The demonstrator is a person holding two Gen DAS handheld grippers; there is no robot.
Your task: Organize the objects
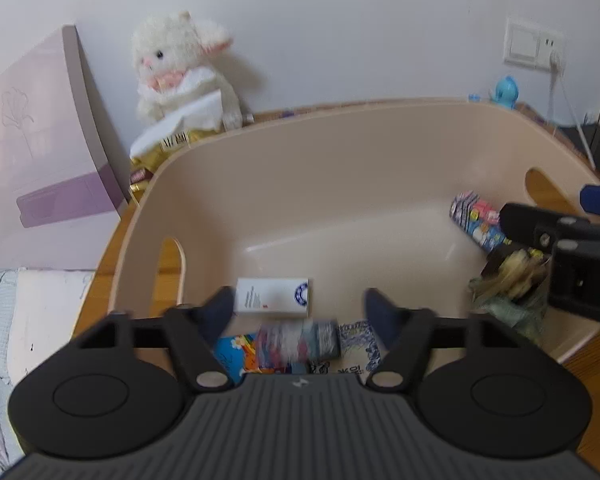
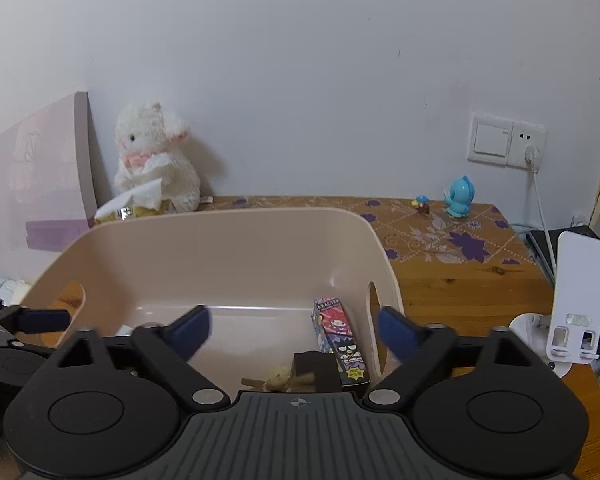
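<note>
A pale beige-pink basket (image 2: 228,236) sits on an orange-brown wooden desk (image 2: 472,284) under a tan cloth printed with purple flowers (image 2: 456,236). Inside, at 3 o'clock, lies a cartoon-printed carton (image 2: 340,340) in pink, black and white; at 6 o'clock in the left wrist view, a white box (image 1: 274,296) bears a blue round emblem. At 11 o'clock sits a white plush lamb (image 2: 152,156) with pink ears. A turquoise figurine (image 2: 460,196) stands at 2 o'clock. The grippers are black with navy-blue fingers (image 2: 190,334).
</note>
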